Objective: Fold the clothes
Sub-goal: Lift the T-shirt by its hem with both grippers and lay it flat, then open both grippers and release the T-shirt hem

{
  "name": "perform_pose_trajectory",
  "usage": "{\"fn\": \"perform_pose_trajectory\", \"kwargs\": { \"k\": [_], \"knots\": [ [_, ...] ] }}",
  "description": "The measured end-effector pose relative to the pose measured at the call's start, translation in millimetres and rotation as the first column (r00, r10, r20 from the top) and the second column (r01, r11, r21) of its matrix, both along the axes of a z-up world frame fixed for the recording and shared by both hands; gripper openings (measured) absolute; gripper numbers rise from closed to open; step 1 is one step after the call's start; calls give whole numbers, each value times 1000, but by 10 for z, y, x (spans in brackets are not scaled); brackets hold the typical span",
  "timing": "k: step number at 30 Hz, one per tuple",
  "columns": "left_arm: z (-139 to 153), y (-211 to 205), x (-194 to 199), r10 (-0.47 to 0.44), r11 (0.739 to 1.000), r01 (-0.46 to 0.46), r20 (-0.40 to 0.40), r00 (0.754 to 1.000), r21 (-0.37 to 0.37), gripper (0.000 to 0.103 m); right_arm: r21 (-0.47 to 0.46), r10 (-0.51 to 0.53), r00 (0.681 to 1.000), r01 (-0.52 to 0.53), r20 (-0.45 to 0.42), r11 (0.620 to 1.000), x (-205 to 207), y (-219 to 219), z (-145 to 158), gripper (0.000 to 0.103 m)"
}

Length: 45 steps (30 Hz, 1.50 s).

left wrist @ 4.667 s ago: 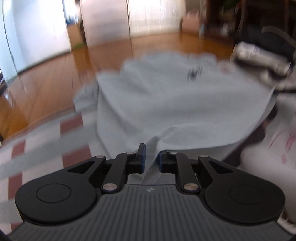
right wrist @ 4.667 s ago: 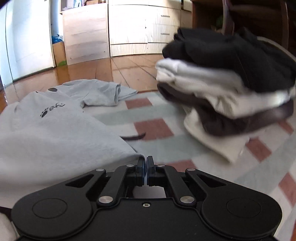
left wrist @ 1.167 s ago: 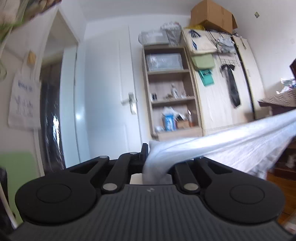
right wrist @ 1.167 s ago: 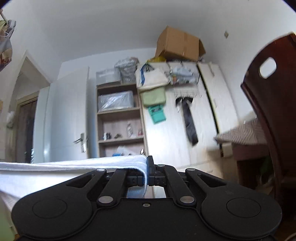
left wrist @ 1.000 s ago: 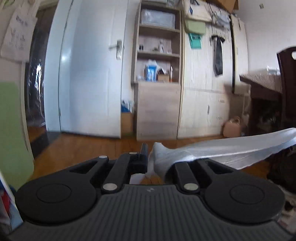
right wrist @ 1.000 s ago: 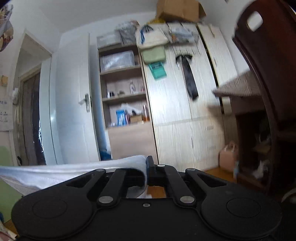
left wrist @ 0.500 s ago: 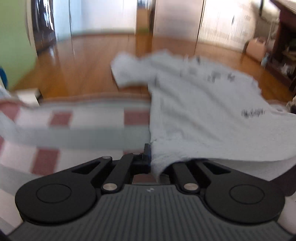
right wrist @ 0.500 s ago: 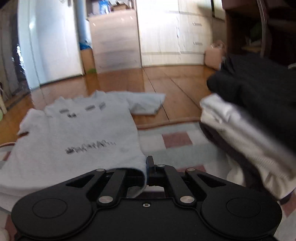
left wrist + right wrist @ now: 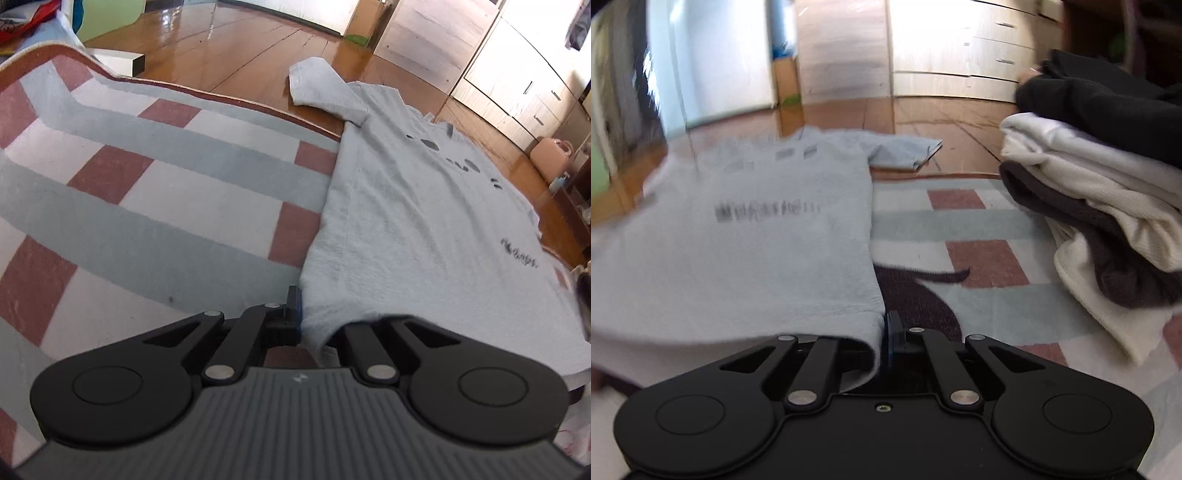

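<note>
On the rug (image 9: 155,206), shirt (image 9: 417,229) stretches away lengthwise; left gripper (image 9: 308,317) and right gripper (image 9: 884,332) each clamp a near hem corner.

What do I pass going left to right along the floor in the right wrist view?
Light blue T-shirt → bare strip of checked rug → stack of folded clothes.

Both wrist cams low, near rug (image 9: 155,206), angled down; share grey T-shirt (image 9: 413,221).
</note>
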<state>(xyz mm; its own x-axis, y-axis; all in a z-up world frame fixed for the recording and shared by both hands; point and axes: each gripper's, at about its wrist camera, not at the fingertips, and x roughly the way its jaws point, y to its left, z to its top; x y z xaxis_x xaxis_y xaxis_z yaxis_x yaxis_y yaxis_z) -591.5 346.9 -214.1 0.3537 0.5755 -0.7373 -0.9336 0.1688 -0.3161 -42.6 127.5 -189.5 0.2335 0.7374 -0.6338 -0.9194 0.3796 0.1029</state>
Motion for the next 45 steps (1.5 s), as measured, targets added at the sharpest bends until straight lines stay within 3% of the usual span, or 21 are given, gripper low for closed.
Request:
{"fn": "perform_pose_trajectory", "kwargs": {
  "k": [3,6,8,11,18,20,22,24,26,29,31,32,33,36,38,42,45],
  "knots": [
    [56,-37,-7,-26,999,26,-27,999,22,2,-5,26,1000,-26,-13,1000,42,2,45,5],
    [-2,-88,65,-42,999,44,-78,996,23,2,-63,51,999,-51,13,997,-1,-13,-95,6],
    [-105,-74,96,-52,999,50,-101,993,-22,2,-98,67,997,-63,37,993,-51,-35,-203,7],
    [-175,-62,15,-38,996,35,-39,999,-81,4,-116,93,994,-85,62,990,-114,-74,-179,10],
    [-40,-122,-109,-45,994,48,31,999,-102,6,-162,200,972,-180,119,970,-145,-174,-83,10],
    [-9,-128,-113,-76,989,82,57,995,-119,12,-184,235,965,-211,117,960,-172,-181,-128,10],
    [48,-141,-113,-108,984,118,80,991,-131,20,-216,262,961,-238,89,947,-178,-206,-161,29],
    [189,-183,-103,-145,981,156,93,985,-115,26,-200,267,962,-251,55,947,-152,-308,-122,36],
    [364,-214,-74,-178,977,187,92,980,-99,35,-152,262,964,-266,-42,952,-57,-432,-33,44],
    [641,-233,43,-235,970,238,44,971,-59,35,-78,224,959,-240,-173,968,109,-568,181,48],
    [822,-258,161,-265,964,265,-9,964,-31,39,-47,185,963,-198,-197,979,188,-599,390,53],
    [907,-271,226,-276,961,275,-37,961,-27,49,-36,162,965,-173,-208,984,226,-593,508,57],
    [982,-288,283,-280,960,279,-62,958,-27,52,-34,139,964,-151,-225,988,263,-570,615,64],
    [1150,-319,392,-293,956,291,-117,949,-35,53,-64,103,959,-124,-264,990,342,-398,950,65],
    [1217,-274,381,-284,958,277,-136,949,-70,54,-103,113,966,-140,-233,985,336,-253,1166,66],
    [1262,-264,573,-260,965,253,-301,917,-63,61,-119,156,975,-176,-158,977,305,65,1428,72],
    [1330,-237,603,-284,958,268,-222,933,-98,61,-177,103,980,-132,-169,975,284,359,1333,71]
  ]
}}
